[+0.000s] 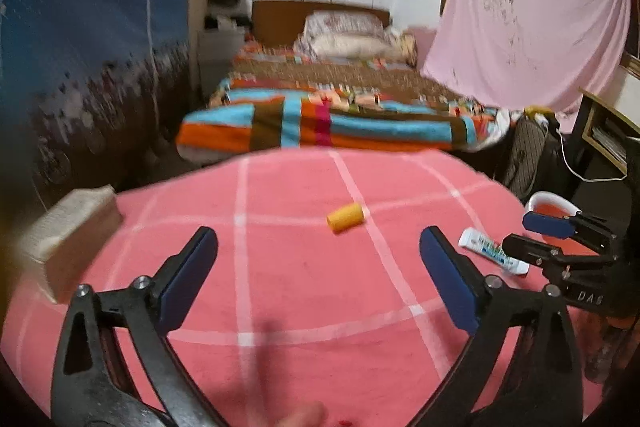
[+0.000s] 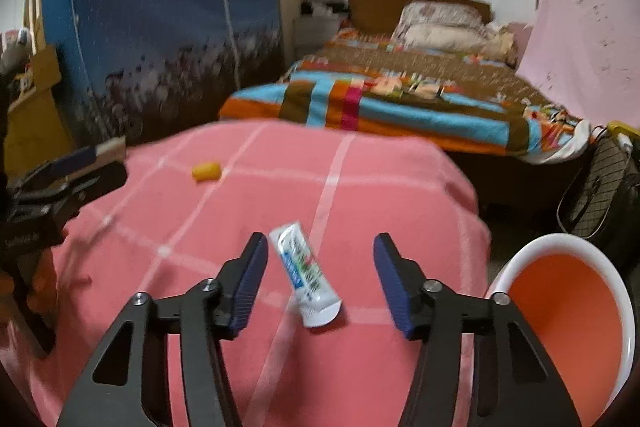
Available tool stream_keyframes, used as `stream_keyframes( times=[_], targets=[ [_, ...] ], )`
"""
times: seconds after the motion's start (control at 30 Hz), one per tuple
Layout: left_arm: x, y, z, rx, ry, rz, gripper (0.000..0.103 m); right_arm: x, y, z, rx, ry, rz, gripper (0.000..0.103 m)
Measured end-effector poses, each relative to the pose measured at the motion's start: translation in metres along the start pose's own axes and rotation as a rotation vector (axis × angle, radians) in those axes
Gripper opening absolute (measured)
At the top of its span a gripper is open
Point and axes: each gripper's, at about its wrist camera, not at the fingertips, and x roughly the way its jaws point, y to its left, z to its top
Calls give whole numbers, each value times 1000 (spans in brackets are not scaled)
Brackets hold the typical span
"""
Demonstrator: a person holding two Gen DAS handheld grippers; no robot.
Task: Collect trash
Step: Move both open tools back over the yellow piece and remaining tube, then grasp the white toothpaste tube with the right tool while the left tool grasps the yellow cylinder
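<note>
While the white tube lay flat on the pink checked cloth, your right claw stood around it, jaws apart on either side, pads not touching it. Further over, the small orange roll lay on its side, ahead of your left claw, which gaped wide and held nothing. An orange tub with a white rim sat just past the cloth's edge, a tan block at the far corner.
</note>
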Motion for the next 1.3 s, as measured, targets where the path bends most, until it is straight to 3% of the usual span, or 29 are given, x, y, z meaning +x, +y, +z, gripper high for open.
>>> stream_keyframes(
  times=[0.2,0.33,0.57,0.73,1.0,1.13,1.3],
  targets=[
    [27,1,4,5,127,-31,62,18,6,-5,-40,118,13,34],
    [43,-2,7,31,184,-50,55,24,9,-1,-70,130,14,21],
    [71,-9,13,9,272,-66,42,31,-5,9,1,120,62,16],
    [74,-14,16,-61,262,-85,33,28,-9,10,33,99,57,16],
    [84,-18,22,-140,277,-3,13,24,-12,12,51,74,33,16],
    [83,-21,22,-141,276,12,13,24,-12,11,64,69,42,16],
    [70,-28,19,-129,239,-21,13,17,-13,10,67,40,38,16]
  ],
)
